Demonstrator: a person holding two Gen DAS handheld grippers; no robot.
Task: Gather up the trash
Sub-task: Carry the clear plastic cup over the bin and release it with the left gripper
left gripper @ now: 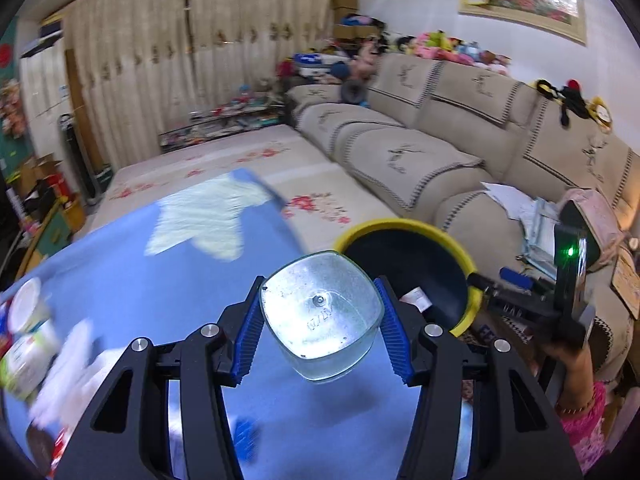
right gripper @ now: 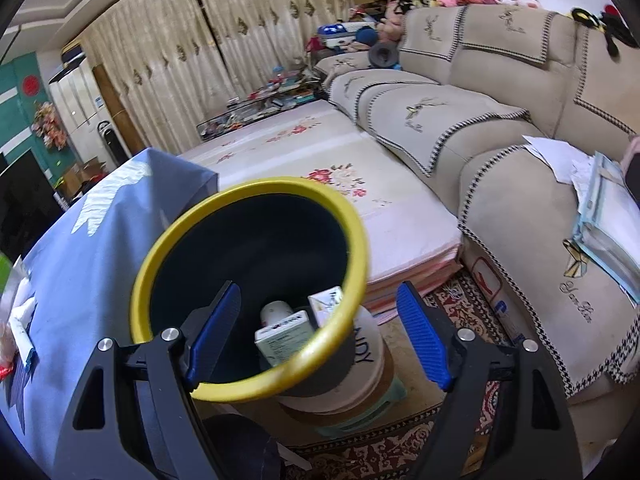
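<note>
My left gripper (left gripper: 320, 320) is shut on a clear plastic bottle (left gripper: 320, 314), seen bottom-first, held above the blue tablecloth (left gripper: 160, 280) close to the bin. The dark bin with a yellow rim (left gripper: 412, 226) stands just right of the table edge. In the right wrist view the bin's yellow rim (right gripper: 248, 392) sits between the fingers of my right gripper (right gripper: 320, 332), which is open. Small boxes (right gripper: 284, 340) and a white bottle lie inside the bin. The right gripper shows in the left wrist view (left gripper: 480, 280) at the bin's far side.
A white cup and wrappers (left gripper: 28, 332) lie on the table's left. The bin sits on a round stool (right gripper: 360, 392) over a patterned rug. A beige sofa (right gripper: 500, 140) with papers runs along the right; a floral mat (right gripper: 320, 152) lies beyond.
</note>
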